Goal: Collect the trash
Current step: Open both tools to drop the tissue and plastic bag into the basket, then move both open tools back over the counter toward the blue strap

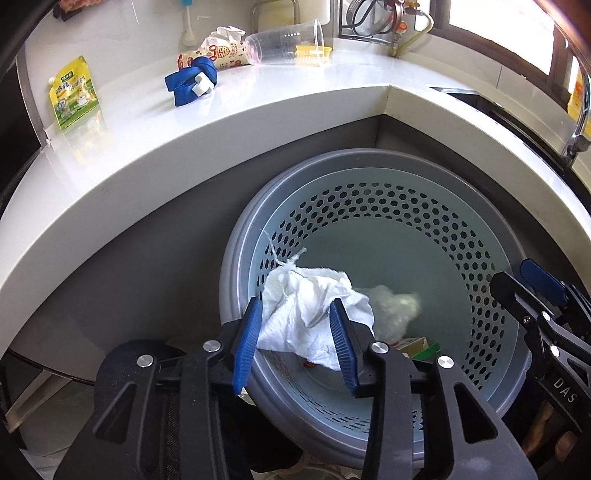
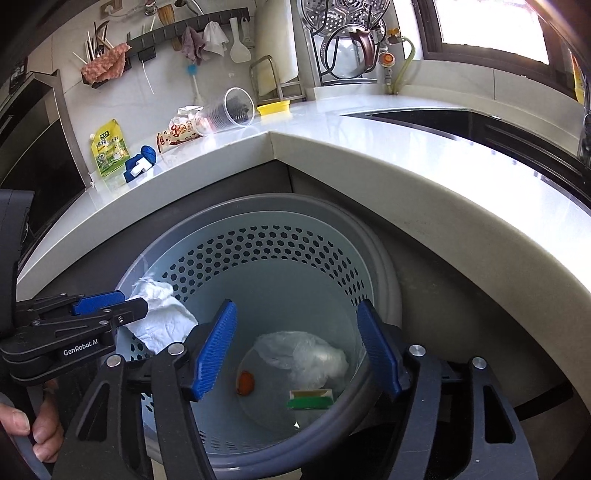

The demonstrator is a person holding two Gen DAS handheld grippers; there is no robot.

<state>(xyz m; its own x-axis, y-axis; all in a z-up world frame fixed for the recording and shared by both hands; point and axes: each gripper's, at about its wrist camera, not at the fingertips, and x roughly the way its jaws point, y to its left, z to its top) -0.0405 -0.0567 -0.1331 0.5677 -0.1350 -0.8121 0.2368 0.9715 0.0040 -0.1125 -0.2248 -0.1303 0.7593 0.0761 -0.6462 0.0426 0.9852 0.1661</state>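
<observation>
A pale blue perforated bin (image 1: 369, 158) (image 2: 258, 206) with a grey rim stands under the corner of the counter. My left gripper (image 1: 295, 332) (image 2: 129, 306) hangs over its near-left rim, jaws partly apart. A crumpled white tissue (image 1: 310, 306) (image 2: 162, 317) sits loosely between the pads. My right gripper (image 2: 299, 350) (image 1: 535, 291) is open wide above the bin with nothing between its fingers. At the bin's bottom lie a white plastic wad (image 2: 306, 354), an orange scrap (image 2: 245, 382) and a green-white carton (image 2: 312, 398).
On the white counter (image 1: 258, 107) lie a yellow-green pouch (image 1: 74, 98), a blue strap with a white clip (image 1: 192, 79), a printed snack packet (image 1: 221, 55), a tipped clear plastic cup (image 1: 288, 42) and a tissue (image 1: 225, 35). A sink (image 2: 480, 122) is at the right. A hand (image 2: 40, 432) holds the left gripper.
</observation>
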